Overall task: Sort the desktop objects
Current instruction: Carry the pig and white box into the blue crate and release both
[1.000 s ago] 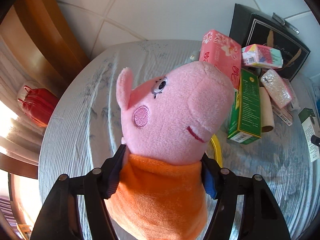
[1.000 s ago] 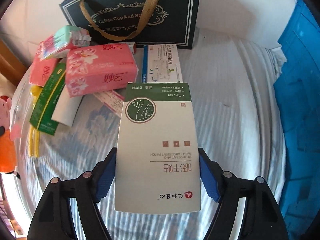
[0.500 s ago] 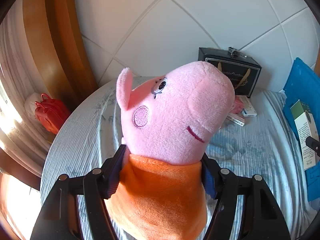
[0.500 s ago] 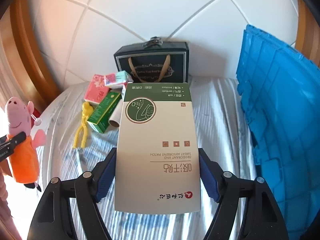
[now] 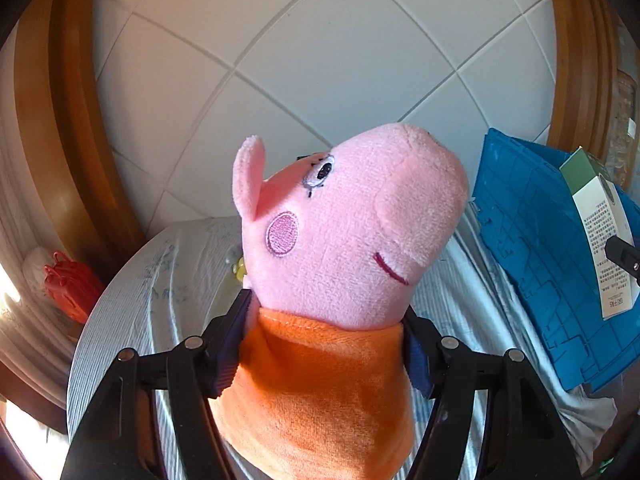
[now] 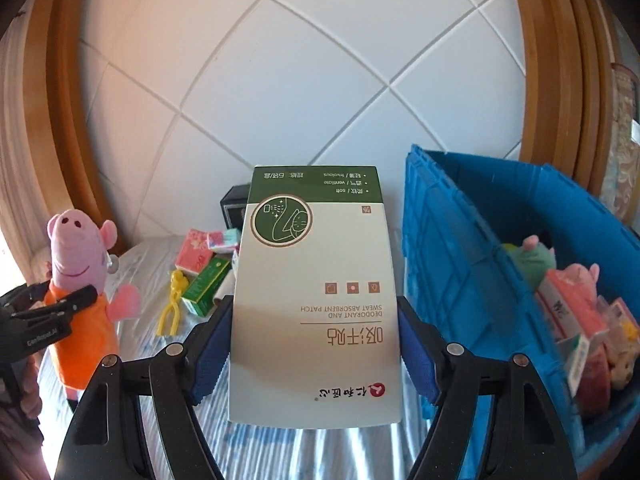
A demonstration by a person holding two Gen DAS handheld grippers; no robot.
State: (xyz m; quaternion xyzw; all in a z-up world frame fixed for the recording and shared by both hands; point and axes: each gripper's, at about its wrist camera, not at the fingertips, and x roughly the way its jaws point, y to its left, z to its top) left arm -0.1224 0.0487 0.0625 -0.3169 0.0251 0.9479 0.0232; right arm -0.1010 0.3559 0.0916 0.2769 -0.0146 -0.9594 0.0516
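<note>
Left gripper [image 5: 326, 340] pinches a pink pig plush [image 5: 344, 240] by its orange dress, head filling centre frame; the dress hem is cut off at the bottom edge. Right gripper [image 6: 314, 344] clamps a white-and-green deodorant patch box [image 6: 316, 300] between blue pads, print upside down. Blue crate [image 6: 460, 260] at right holds plush toys & boxes, contents blurred, partly cropped. Centre-left: tissue packs [image 6: 194, 254], green box [image 6: 206, 284], yellow tongs toy [image 6: 172, 304] on striped tablecloth [image 6: 144, 256]. The patch box hides most of a dark item behind it.

A round tabletop [image 6: 132, 264] wears a striped cloth. On it, left of the blue crate [image 6: 448, 264], lie pink tissue packs [image 6: 194, 254], a green box [image 6: 206, 286] and a yellow toy [image 6: 172, 304].
</note>
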